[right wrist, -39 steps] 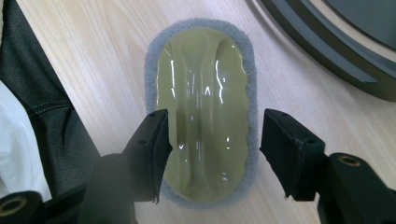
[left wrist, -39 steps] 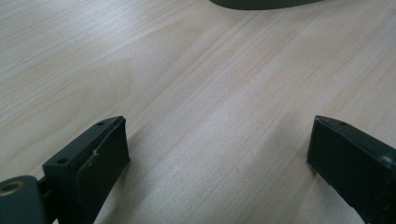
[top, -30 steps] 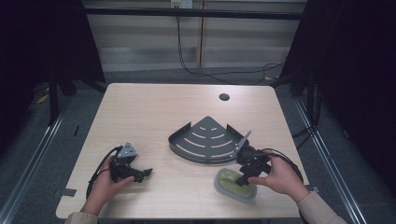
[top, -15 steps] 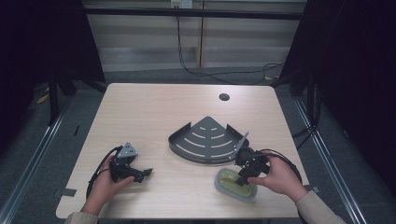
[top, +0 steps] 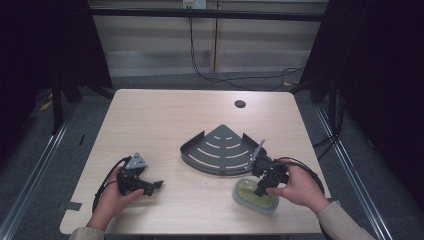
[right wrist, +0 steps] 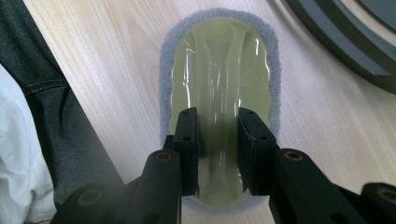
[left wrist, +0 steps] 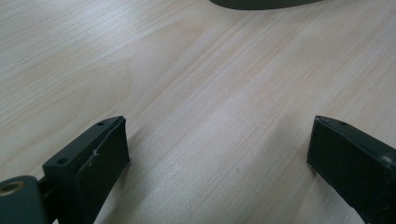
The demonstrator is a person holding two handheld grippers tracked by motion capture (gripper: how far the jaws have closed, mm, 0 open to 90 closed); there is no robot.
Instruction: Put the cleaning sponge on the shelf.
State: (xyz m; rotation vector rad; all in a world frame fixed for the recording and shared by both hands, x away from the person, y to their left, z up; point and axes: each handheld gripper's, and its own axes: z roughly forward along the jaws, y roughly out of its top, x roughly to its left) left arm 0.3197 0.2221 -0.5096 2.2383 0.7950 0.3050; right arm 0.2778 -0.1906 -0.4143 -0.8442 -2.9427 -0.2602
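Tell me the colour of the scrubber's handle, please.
Pale yellow-green handle on a grey pad; clearest in the right gripper view.

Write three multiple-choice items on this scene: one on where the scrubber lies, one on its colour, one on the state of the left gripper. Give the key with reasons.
1. Where does the scrubber lie relative to the dark slotted corner rack?
A. inside it
B. on the table in front of it, toward the person
C. behind it, by the table's hole

2. What colour is the scrubber's handle?
A. red
B. pale yellow-green
C. black

3. How is the left gripper?
A. open over bare wood
B. closed on the rack
C. closed on the scrubber

Key: B, it sits near the table edge beside the rack; B, yellow-green above a grey pad; A, its jaws stand wide apart with nothing between.
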